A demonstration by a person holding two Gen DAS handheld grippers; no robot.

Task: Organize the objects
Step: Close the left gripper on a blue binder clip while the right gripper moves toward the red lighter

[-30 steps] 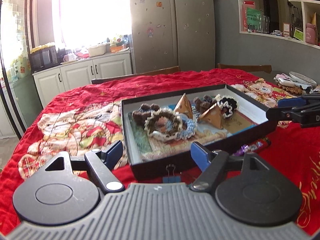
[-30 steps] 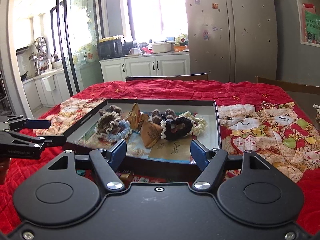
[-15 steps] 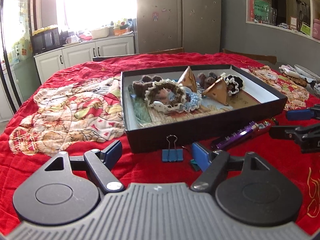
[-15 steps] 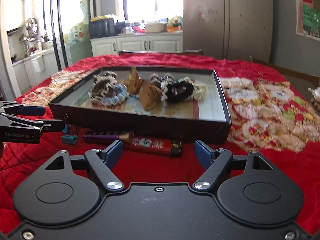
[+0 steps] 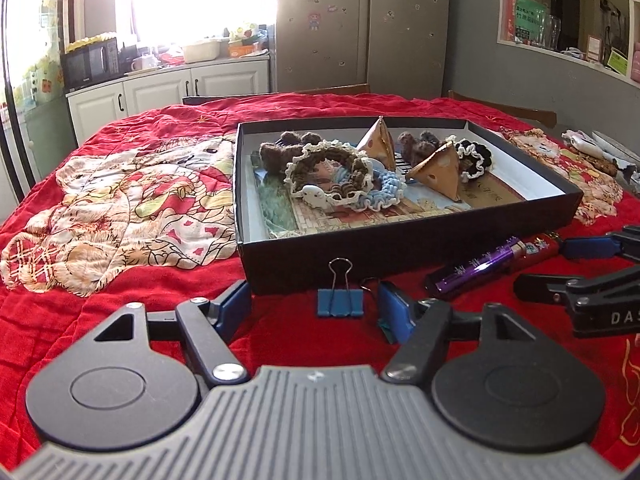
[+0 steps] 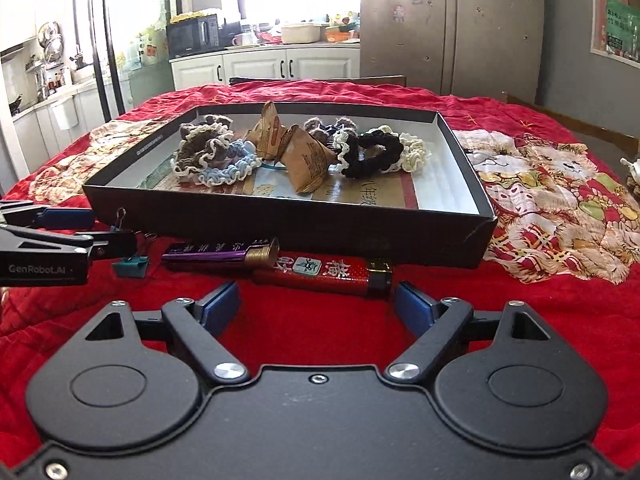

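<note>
Filling the bottom of each wrist view is a gripper body with its two blue-padded fingers spread wide and holding nothing. In the left wrist view, the left gripper [image 5: 316, 306] hovers low over the red quilt [image 5: 120, 288], and a blue binder clip [image 5: 340, 300] sits on the cloth between its fingers, just in front of the box wall; a second, teal clip [image 6: 130, 267] shows only clearly in the right wrist view, at the left edge beside the other gripper's tip. In the right wrist view, the right gripper [image 6: 318, 308] opens toward a red lighter [image 6: 320, 274] lying flat just ahead of its fingers, with a purple lighter [image 6: 218, 254] touching its left end; both lie on the quilt against the near wall of the black box [image 6: 280, 222]. Further up the frame, inside the box, lie crocheted hair ties: a brown and cream one [image 5: 326, 166], a light blue one [image 5: 380, 190], a black and cream one [image 6: 374, 152], plus two brown paper pyramids [image 6: 308, 160]. Beyond, at the top of the frame, stand white cabinets [image 5: 168, 88] and a steel fridge [image 5: 360, 20].
</note>
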